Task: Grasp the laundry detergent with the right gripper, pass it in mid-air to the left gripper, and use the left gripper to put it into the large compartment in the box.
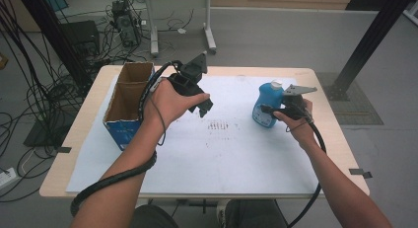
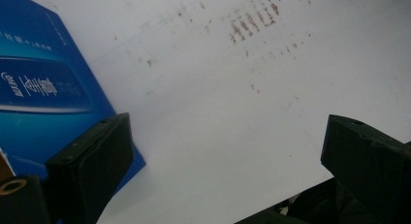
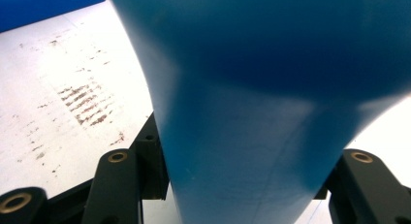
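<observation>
A grey floor strewn with black cables [image 1: 44, 90] surrounds a pale wooden tabletop [image 1: 325, 124], most of which is covered by a white sheet [image 1: 222, 159] bearing a patch of small brownish marks [image 1: 219, 125] near its middle. Beyond the tabletop stands the white frame of another desk [image 1: 182, 35], and a dark post [image 1: 369, 38] slants down at the far right.

At the left end of the sheet stands an open cardboard box [image 1: 125, 102] with blue outer sides and a divider that splits it into two compartments. The left gripper [image 1: 202, 107], held in the person's left hand [image 1: 170, 102], hangs above the sheet just right of the box, tipped downward. In the left gripper view its jaws stand wide apart with nothing between them, over bare white sheet, the blue side of the box [image 2: 43, 93] showing past the left jaw and the brownish marks [image 2: 252, 23] farther off.

Toward the right end of the sheet a blue bottle [image 1: 268, 103] with a white cap stands upright or nearly so. The right gripper [image 1: 268, 109], in the person's right hand [image 1: 298, 122], meets it from the right side. In the right gripper view the bottle [image 3: 252, 136] sits between the two jaws, which press against its narrower lower body on both sides, clamped on it. Whether the bottle's base touches the sheet cannot be told.
</observation>
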A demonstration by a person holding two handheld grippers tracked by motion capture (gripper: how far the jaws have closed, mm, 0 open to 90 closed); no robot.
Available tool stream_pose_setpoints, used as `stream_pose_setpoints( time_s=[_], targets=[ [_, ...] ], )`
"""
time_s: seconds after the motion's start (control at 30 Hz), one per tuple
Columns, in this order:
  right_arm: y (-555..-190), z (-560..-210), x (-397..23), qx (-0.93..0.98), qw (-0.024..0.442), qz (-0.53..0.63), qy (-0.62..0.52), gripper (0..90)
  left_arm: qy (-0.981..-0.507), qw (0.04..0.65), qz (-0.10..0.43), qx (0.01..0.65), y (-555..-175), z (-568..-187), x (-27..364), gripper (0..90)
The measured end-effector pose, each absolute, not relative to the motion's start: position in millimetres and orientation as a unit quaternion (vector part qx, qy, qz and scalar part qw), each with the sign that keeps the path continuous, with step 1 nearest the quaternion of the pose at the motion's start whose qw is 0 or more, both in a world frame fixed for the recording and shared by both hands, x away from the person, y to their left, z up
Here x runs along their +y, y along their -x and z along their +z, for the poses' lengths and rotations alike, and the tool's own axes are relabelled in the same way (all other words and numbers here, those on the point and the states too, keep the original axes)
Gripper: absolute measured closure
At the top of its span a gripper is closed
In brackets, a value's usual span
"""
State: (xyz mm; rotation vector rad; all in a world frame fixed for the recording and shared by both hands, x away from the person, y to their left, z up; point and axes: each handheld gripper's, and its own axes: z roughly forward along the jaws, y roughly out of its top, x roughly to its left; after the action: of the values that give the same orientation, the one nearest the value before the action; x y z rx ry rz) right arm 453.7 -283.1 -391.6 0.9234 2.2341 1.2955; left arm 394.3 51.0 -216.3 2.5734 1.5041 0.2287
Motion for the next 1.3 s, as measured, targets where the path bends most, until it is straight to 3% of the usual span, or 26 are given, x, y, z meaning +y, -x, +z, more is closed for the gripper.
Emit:
stream_pose_setpoints(
  time_s=[0.3, 0.67, 1.3],
  targets=[
    [-457.9, -381.0, -283.3, 0.807, 0.190, 0.458, -0.322, 43.8, -0.868, 0.078, 0.083, 0.483, -396.2, -206.4, 55.2, 5.4],
    [-463.7, -343.0, -276.5, 0.813, 0.167, 0.473, -0.295, 43.9, -0.893, 0.076, 0.099, 0.432, -405.7, -187.5, 55.7, 5.4],
    [-462.2, -292.7, -205.8, 0.859, 0.099, 0.471, -0.174, 43.8, -0.946, 0.057, 0.139, 0.287, -411.8, -151.9, 56.2, 5.5]
  ],
)
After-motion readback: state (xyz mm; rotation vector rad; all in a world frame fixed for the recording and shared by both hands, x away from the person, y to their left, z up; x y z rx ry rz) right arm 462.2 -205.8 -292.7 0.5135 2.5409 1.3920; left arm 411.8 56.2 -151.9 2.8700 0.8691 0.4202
